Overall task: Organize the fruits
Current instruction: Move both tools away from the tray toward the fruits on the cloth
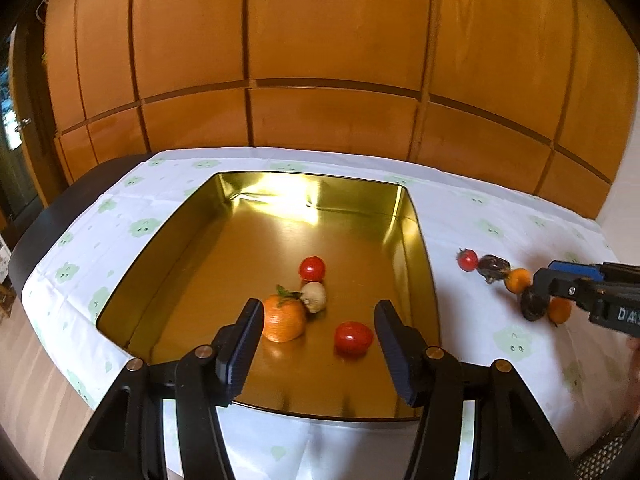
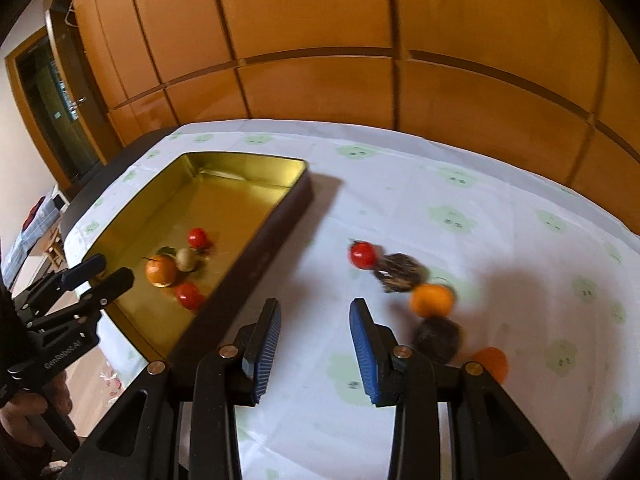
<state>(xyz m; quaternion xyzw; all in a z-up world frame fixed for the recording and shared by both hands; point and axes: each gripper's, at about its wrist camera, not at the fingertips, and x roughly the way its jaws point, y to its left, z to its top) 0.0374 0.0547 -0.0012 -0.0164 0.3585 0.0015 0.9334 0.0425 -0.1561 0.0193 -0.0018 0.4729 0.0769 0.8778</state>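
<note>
Two pairs of tongs work over a table [image 1: 24, 264] that we see draped in a white cloth [image 2: 400, 208] printed with pale green shapes, with a wall of wooden panels [image 1: 320, 40] behind it.

Next in size is the gold tray [image 1: 192, 216], sitting on the left part of the cloth. Four fruits lie on its floor toward the near end: an orange with a green leaf [image 1: 283, 319], a pale round fruit [image 1: 314, 297] touching it on the right, a red fruit [image 1: 312, 267] just beyond that, and a second red fruit [image 1: 353, 339] nearer and to the right, apart from the rest.

We hold the left gripper [image 1: 318, 350] above the near end of the tray, its jaws spread wide with nothing between them; the orange sits just beside its left finger [image 1: 240, 350].

On the bare cloth to the right of the tray runs a slanting line of five fruits, from far to near: a red one [image 2: 363, 255], a dark one [image 2: 400, 272], an orange one [image 2: 433, 300], another dark one [image 2: 438, 338] and another orange one [image 2: 490, 362].

The right gripper [image 2: 315, 350] hangs over the cloth between the tray and this line, jaws apart and empty, with the nearer dark fruit just beside its right finger [image 2: 366, 354].
</note>
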